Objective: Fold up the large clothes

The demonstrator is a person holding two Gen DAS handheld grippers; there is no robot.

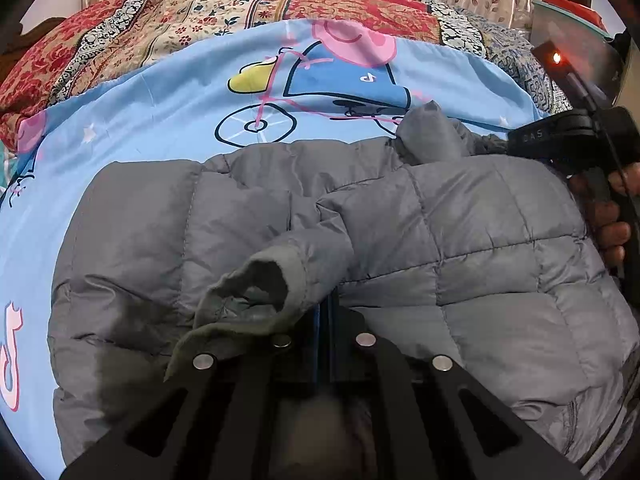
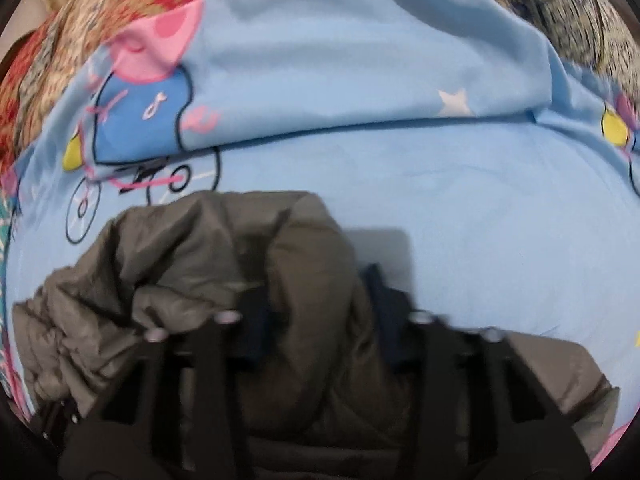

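Grey quilted puffer jacket [image 1: 400,220] lies spread on a light blue cartoon-print bedsheet [image 1: 160,112], with a red patterned quilt [image 1: 240,4] beyond it. The left gripper [image 1: 326,312] points down at the jacket's middle, its jaws pressed together beside a sleeve cuff [image 1: 256,292] that curls open just left of them; whether they pinch fabric cannot be told. The right gripper [image 2: 320,300] straddles a raised fold of the jacket's edge [image 2: 304,264], its jaws pinching that bunched fabric between them, though the picture is blurred. A hand [image 1: 612,220] grips the right tool's handle.
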